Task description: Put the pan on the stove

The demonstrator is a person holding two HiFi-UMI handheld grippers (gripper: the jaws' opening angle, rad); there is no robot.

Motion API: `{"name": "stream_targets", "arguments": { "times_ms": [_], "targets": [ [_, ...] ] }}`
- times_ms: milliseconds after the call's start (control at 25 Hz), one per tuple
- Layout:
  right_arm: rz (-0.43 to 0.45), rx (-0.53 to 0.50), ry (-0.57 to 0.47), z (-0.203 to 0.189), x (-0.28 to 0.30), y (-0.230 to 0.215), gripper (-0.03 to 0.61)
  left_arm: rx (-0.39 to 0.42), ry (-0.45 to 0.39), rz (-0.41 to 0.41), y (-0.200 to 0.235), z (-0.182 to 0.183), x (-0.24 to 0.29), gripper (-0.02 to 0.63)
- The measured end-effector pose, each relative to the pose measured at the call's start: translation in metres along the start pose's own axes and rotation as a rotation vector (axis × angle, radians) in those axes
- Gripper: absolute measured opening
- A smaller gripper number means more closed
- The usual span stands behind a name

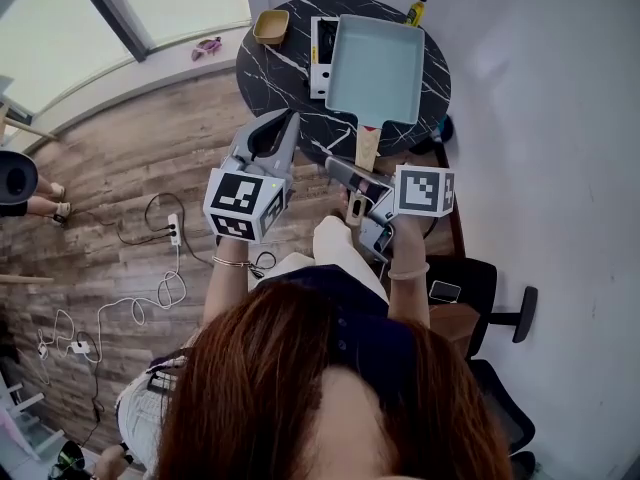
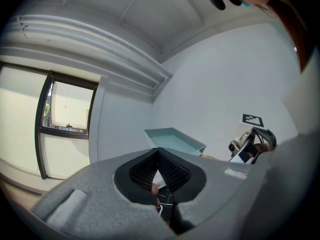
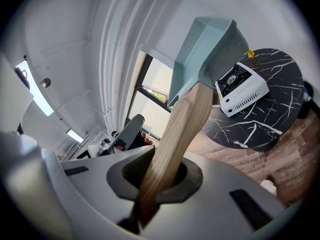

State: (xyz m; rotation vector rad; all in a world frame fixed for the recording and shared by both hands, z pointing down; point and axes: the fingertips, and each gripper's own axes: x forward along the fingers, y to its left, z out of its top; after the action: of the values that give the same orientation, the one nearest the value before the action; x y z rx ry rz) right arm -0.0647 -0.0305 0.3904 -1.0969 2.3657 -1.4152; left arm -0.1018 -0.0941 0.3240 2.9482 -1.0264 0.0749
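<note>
A light teal rectangular pan [image 1: 375, 68] with a wooden handle [image 1: 367, 148] hangs above the round black marble table [image 1: 285, 73]. It partly covers the white portable stove [image 1: 322, 58]. My right gripper [image 1: 352, 186] is shut on the handle's end; in the right gripper view the handle [image 3: 175, 139] runs up from between the jaws to the pan [image 3: 207, 49], with the stove [image 3: 240, 89] beyond and lower. My left gripper [image 1: 284, 125] hovers at the table's near edge, left of the handle, its jaws shut on nothing. From the left gripper view the pan [image 2: 175, 140] shows ahead.
A yellow bowl [image 1: 270, 25] and a yellow-capped bottle [image 1: 417, 10] stand at the table's far rim. A white wall runs close on the right. A black office chair [image 1: 485, 298] stands behind me on the right. Cables and a power strip [image 1: 172, 230] lie on the wooden floor to the left.
</note>
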Motion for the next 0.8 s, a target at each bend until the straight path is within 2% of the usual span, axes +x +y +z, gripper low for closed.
{"name": "stream_targets", "arguments": {
  "times_ms": [800],
  "targets": [
    [0.03, 0.046, 0.079, 0.076, 0.024, -0.07, 0.037, -0.007, 0.061, 0.04, 0.035, -0.013, 0.104, 0.012]
  ]
}}
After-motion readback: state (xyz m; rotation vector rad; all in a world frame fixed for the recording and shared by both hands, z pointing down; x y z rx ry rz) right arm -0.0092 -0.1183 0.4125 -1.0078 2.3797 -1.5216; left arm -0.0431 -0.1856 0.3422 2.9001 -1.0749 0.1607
